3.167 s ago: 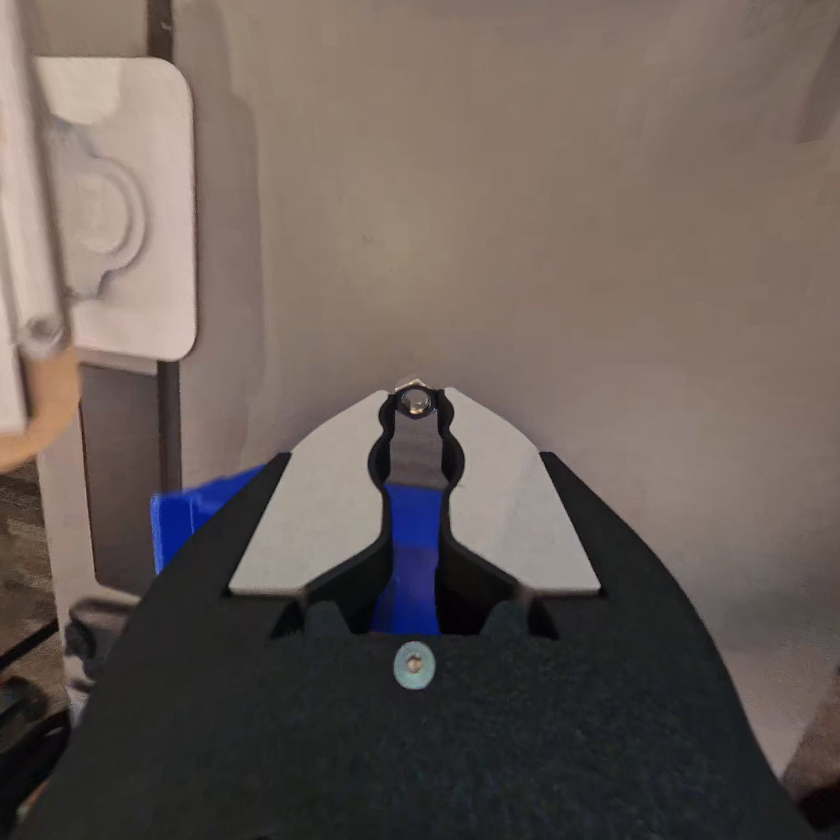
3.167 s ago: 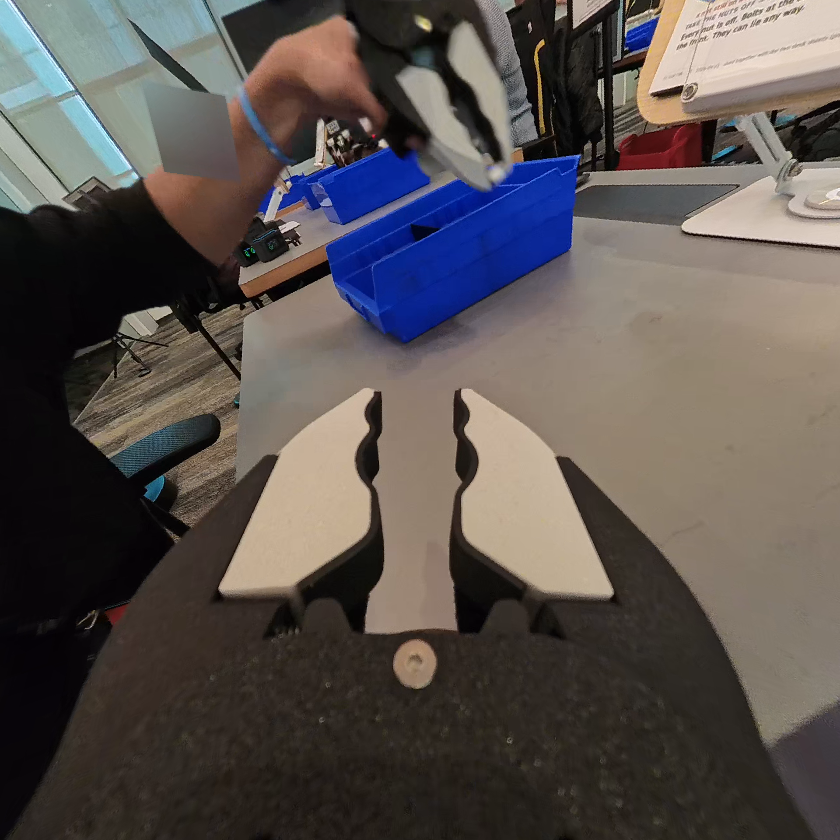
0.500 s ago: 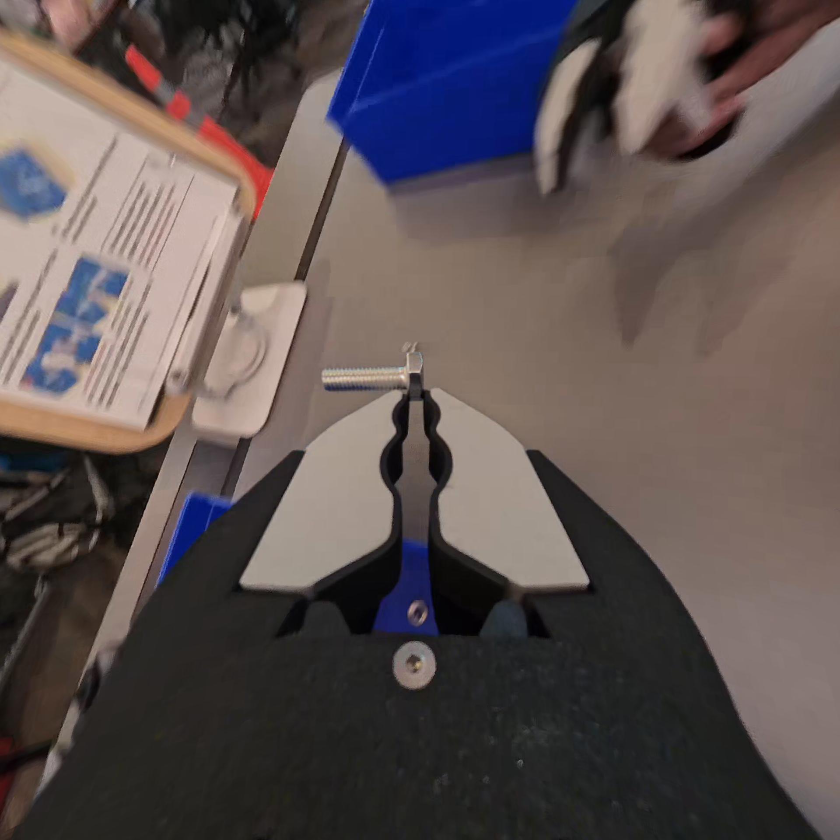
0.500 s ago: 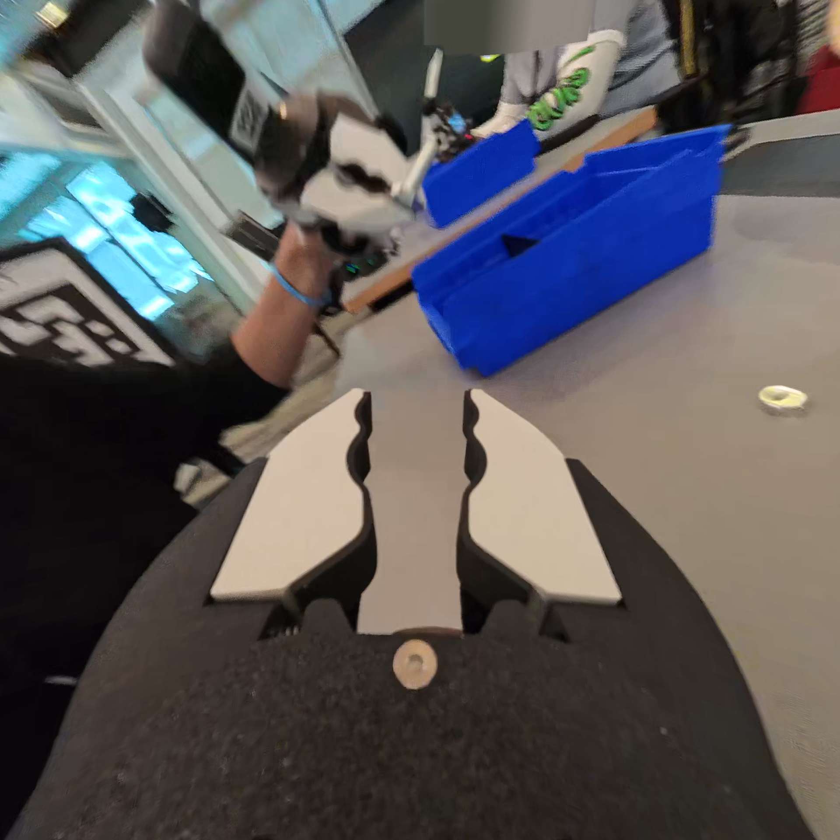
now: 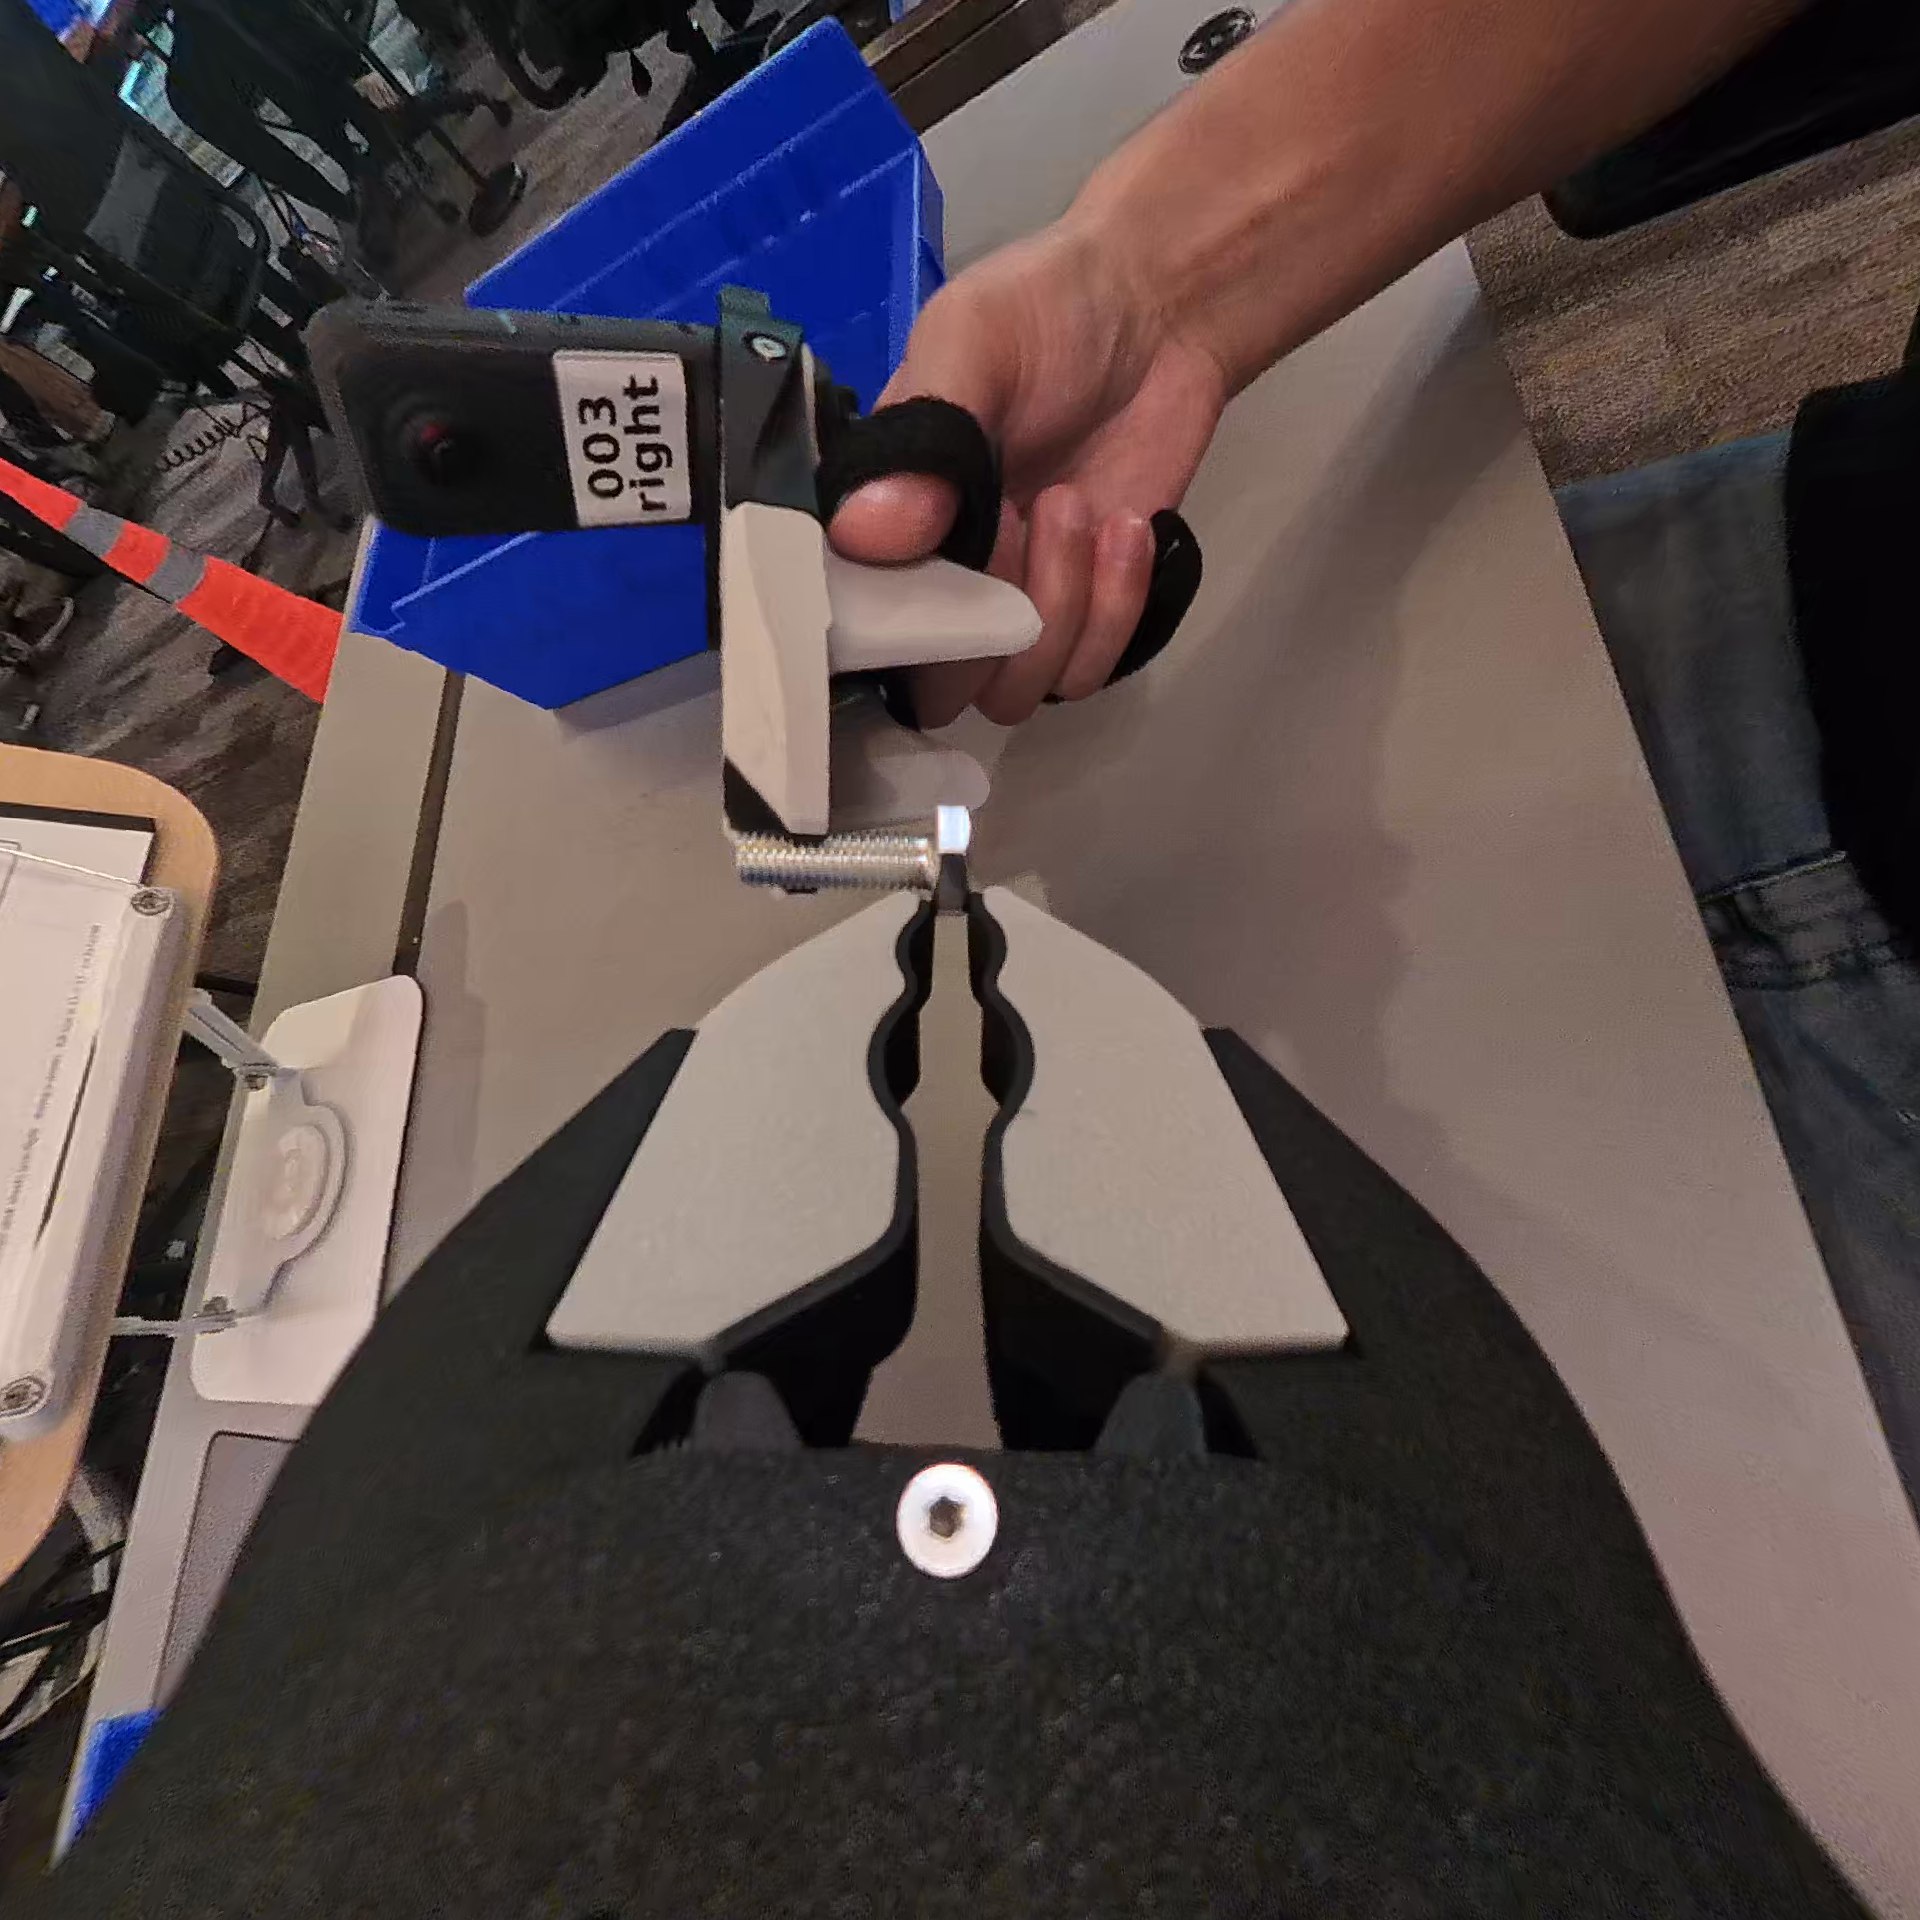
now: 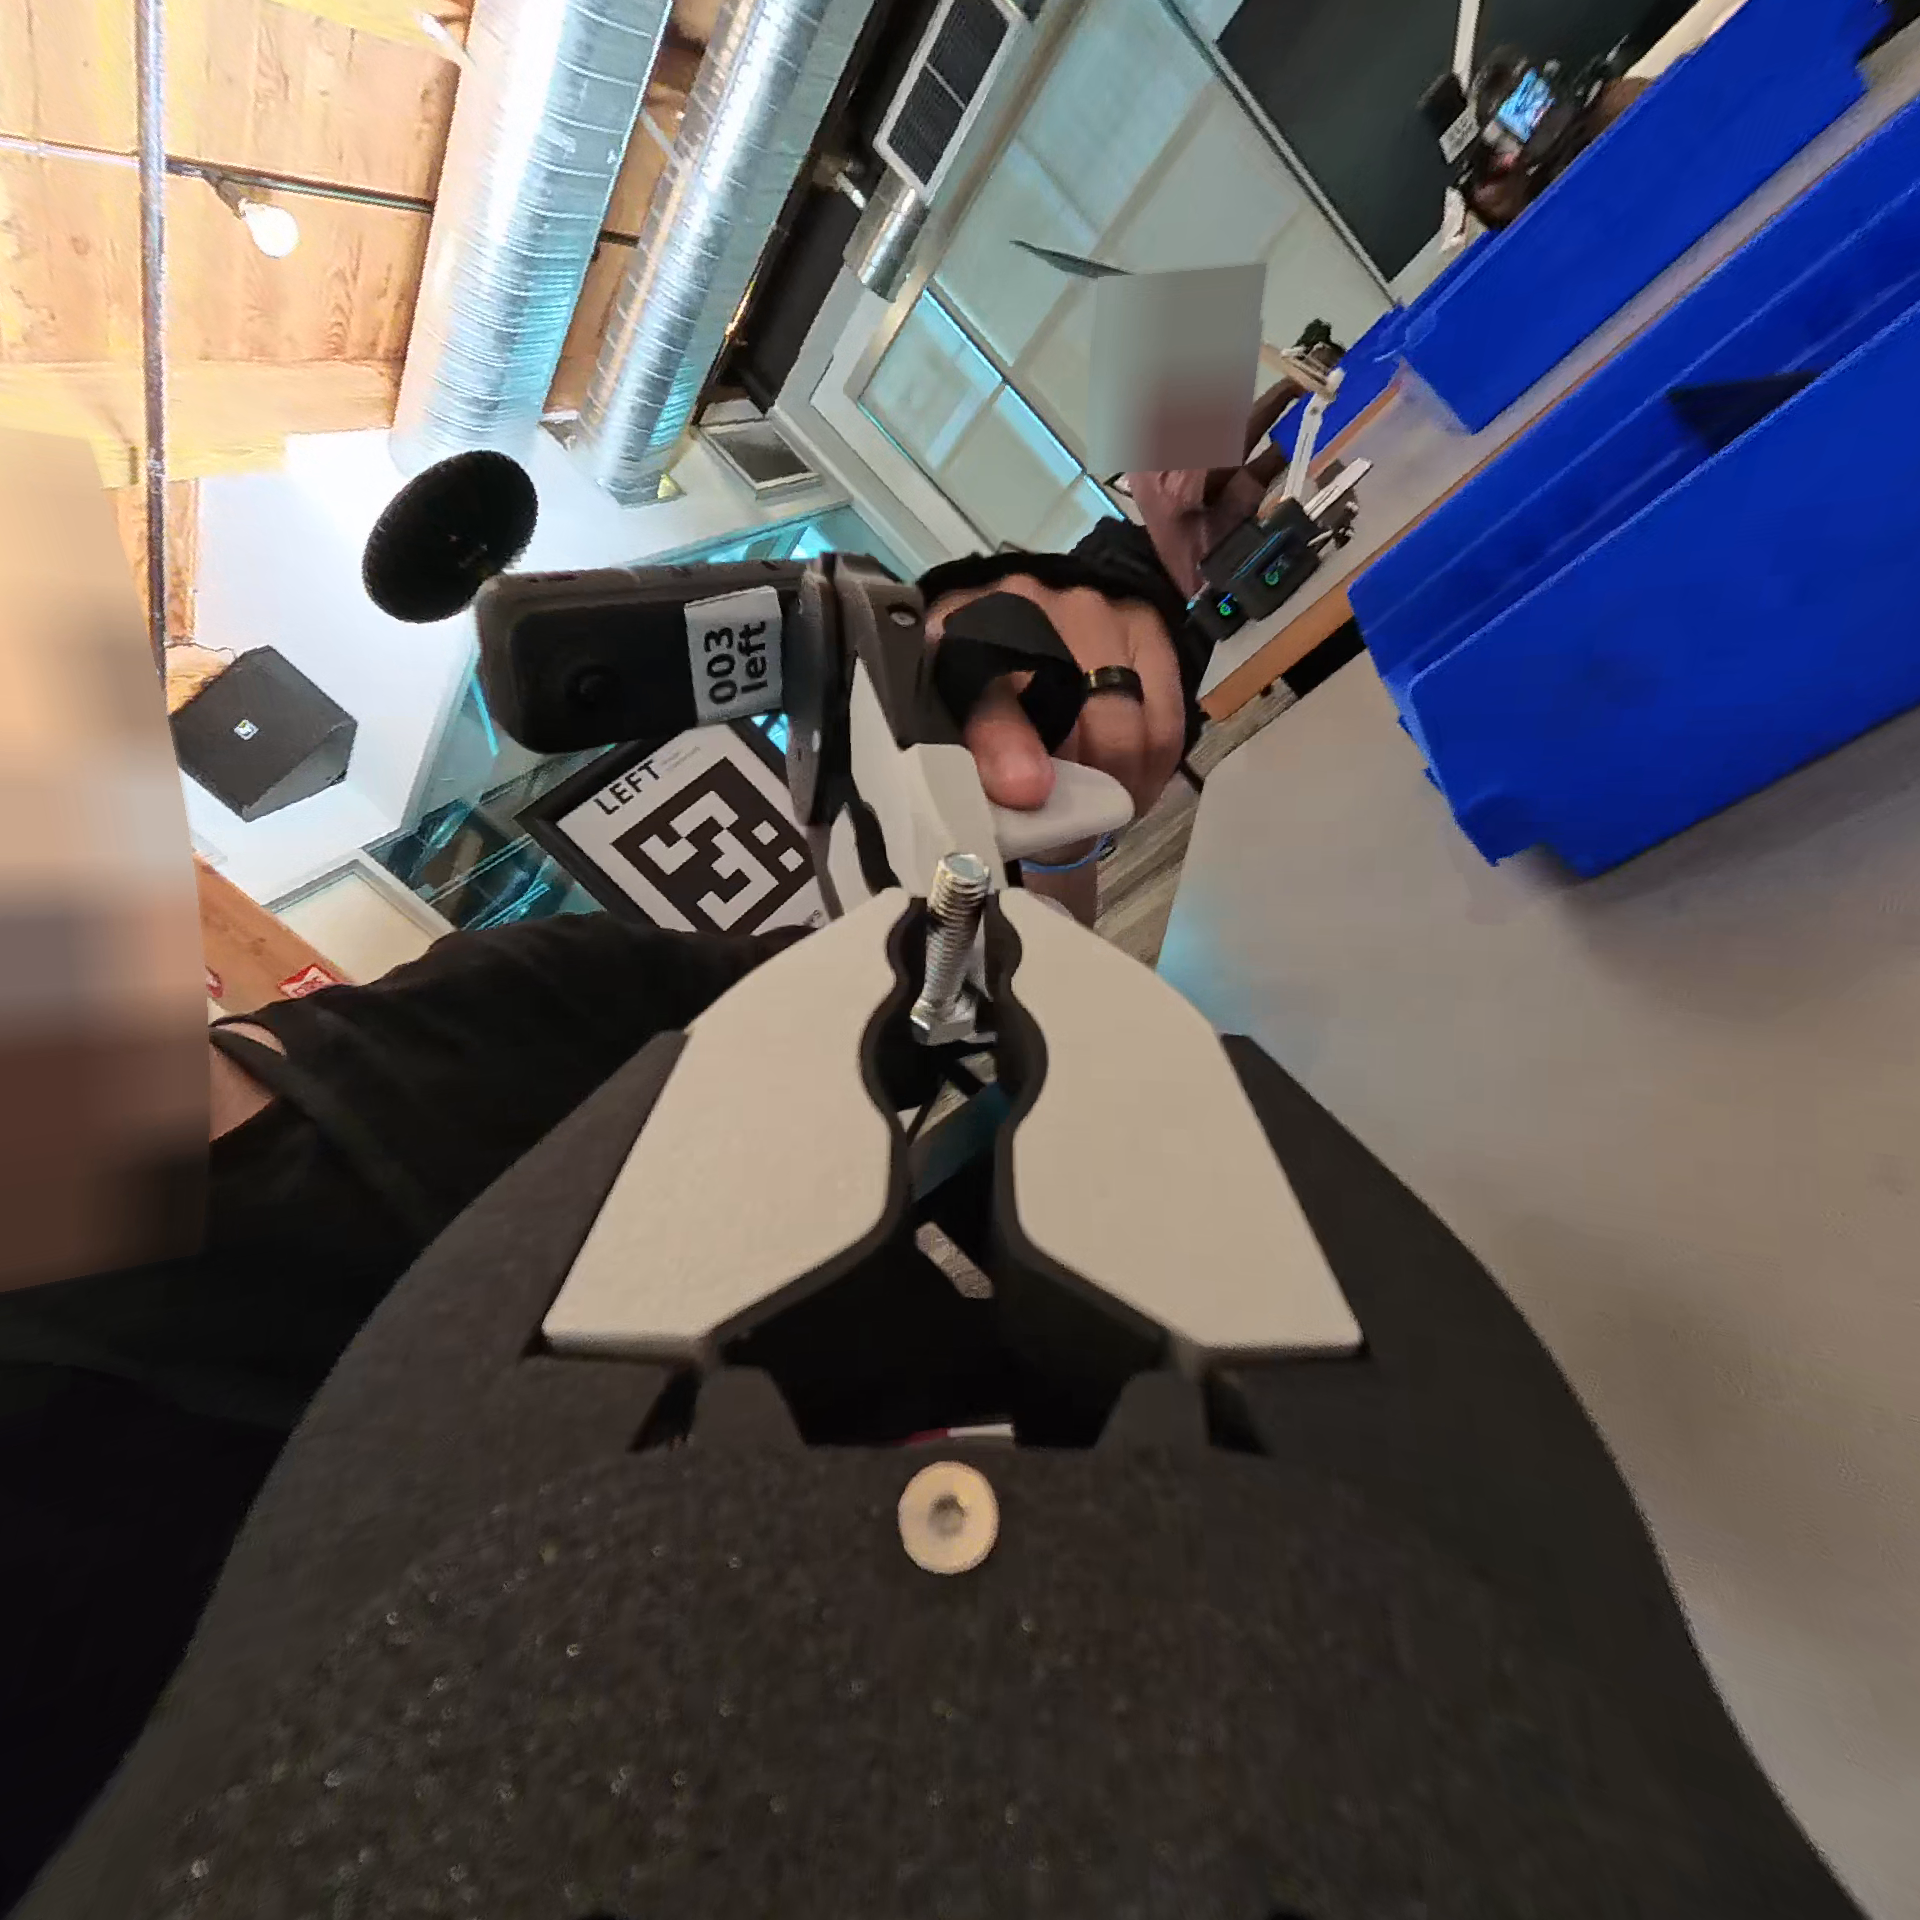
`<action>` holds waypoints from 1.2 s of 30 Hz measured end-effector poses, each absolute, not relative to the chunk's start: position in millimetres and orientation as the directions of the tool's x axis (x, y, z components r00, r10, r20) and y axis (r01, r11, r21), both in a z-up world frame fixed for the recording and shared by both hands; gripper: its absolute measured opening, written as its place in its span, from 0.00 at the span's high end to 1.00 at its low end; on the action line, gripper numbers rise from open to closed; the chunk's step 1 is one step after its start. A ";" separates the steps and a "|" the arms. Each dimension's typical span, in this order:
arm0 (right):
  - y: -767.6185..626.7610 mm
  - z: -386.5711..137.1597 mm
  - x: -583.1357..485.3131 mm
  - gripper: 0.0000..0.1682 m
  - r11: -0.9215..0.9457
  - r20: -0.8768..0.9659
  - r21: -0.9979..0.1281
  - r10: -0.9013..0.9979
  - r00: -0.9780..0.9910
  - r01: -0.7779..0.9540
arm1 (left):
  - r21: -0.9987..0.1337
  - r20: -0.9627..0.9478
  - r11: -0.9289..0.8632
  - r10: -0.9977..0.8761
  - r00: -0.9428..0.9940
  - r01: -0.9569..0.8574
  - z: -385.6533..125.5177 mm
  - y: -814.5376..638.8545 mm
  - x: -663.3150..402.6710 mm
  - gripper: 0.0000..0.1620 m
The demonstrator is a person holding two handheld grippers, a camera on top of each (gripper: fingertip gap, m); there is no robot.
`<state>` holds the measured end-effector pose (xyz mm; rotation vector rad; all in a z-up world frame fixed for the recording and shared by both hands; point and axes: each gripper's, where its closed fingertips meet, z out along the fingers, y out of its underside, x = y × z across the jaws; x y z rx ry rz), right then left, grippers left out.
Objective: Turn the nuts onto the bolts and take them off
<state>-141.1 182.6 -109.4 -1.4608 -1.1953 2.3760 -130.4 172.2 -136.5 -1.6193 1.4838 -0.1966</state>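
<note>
Two grippers meet on one hex bolt [image 5: 847,862] above the grey table [image 5: 1299,831]: its head is pinched by the left gripper [image 5: 951,906], its threaded shank clamped by the right gripper [image 6: 951,940], apparently steadied for handover; no nut is seen

blue bin [image 5: 748,260] at table [image 5: 1351,831] far edge | white stand [image 5: 301,1174] left | ducts [image 6: 582,208] overhead

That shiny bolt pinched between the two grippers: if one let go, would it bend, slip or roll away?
The bolt looks like solid metal, so probably rigid and heavy for its size. The left gripper pinches only its head, so it might pivot. On the table its round threaded shank would likely roll, curving around the head.
</note>
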 end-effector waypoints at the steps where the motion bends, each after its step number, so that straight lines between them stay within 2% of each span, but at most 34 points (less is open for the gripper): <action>1: 185.5 -110.2 -140.3 0.94 -0.688 -0.706 -0.669 0.471 -0.529 0.281 | -0.700 -0.430 0.123 -0.859 0.277 -0.704 -137.2 174.9 -129.3 0.97; 9: 213.6 -119.2 -140.6 0.95 -0.726 -0.699 -0.670 0.544 -0.464 0.158 | -0.802 -0.349 0.033 -0.836 0.423 -0.597 -148.7 204.8 -128.7 0.95; 13: 231.3 -121.0 -138.5 0.95 -0.671 -0.644 -0.736 0.653 -0.399 0.090 | -0.920 -0.104 -0.103 -0.865 0.490 -0.378 -146.0 212.1 -125.0 0.83; 15: 238.2 -124.2 -137.8 0.95 -0.611 -0.591 -0.789 0.725 -0.354 0.064 | -0.950 0.033 -0.181 -0.867 0.497 -0.253 -144.7 217.3 -125.3 0.81; 18: 243.0 -125.4 -137.2 0.95 -0.524 -0.500 -0.852 0.804 -0.322 0.014 | -0.952 0.197 -0.285 -0.852 0.485 -0.114 -150.2 227.6 -128.0 0.78; 24: 237.4 -132.8 -144.1 0.95 -0.437 -0.402 -0.899 0.847 -0.348 -0.026 | -0.917 0.378 -0.397 -0.841 0.387 0.032 -161.2 229.3 -128.1 0.77; 31: 235.5 -140.5 -152.2 0.95 -0.429 -0.383 -0.902 0.849 -0.364 -0.052 | -0.917 0.390 -0.392 -0.840 0.378 0.075 -165.2 228.6 -130.8 0.81; 36: 233.3 -140.9 -153.6 0.95 -0.445 -0.398 -0.894 0.837 -0.376 -0.045 | -0.939 0.318 -0.345 -0.855 0.411 0.009 -169.1 226.4 -130.5 0.87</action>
